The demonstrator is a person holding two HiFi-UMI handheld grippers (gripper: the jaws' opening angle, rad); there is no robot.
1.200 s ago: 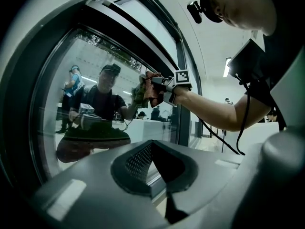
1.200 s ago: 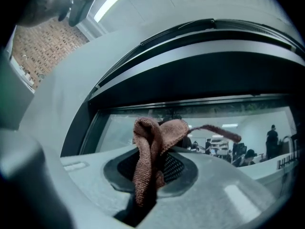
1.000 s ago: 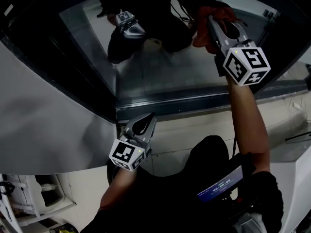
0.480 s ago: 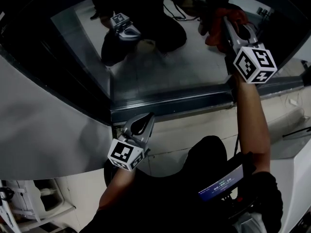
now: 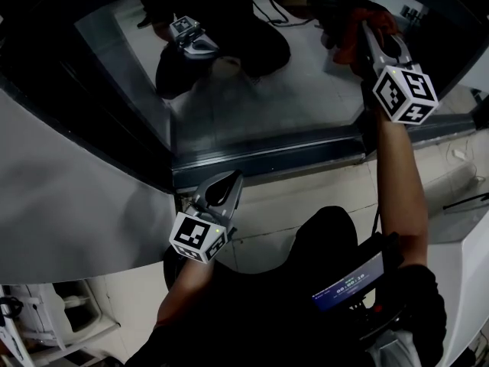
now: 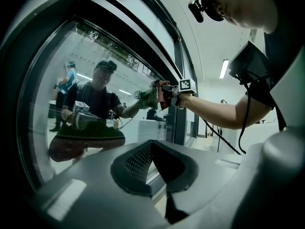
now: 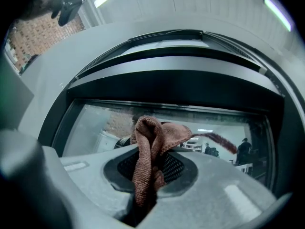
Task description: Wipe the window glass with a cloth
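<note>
The window glass (image 5: 260, 105) sits in a dark frame and mirrors the person and both grippers. At its upper right my right gripper (image 5: 361, 30) is shut on a reddish-brown cloth (image 5: 345, 23), which is held up against the pane. In the right gripper view the cloth (image 7: 148, 151) is pinched between the jaws and bunches up in front of the glass (image 7: 100, 123). My left gripper (image 5: 228, 183) hangs below the sill, shut with nothing in it. From the left gripper view I see the pane (image 6: 81, 89) and the far gripper with the cloth (image 6: 161, 92).
A dark sill (image 5: 267, 159) runs under the glass, with a pale wall (image 5: 283, 205) below it. A broad grey curved panel (image 5: 69, 197) lies to the left. A small lit screen (image 5: 348, 281) hangs on the person's chest. White equipment (image 5: 46, 312) stands at the lower left.
My right gripper has slid the cloth to the right and slightly up along the glass. The left gripper has stayed almost where it was.
</note>
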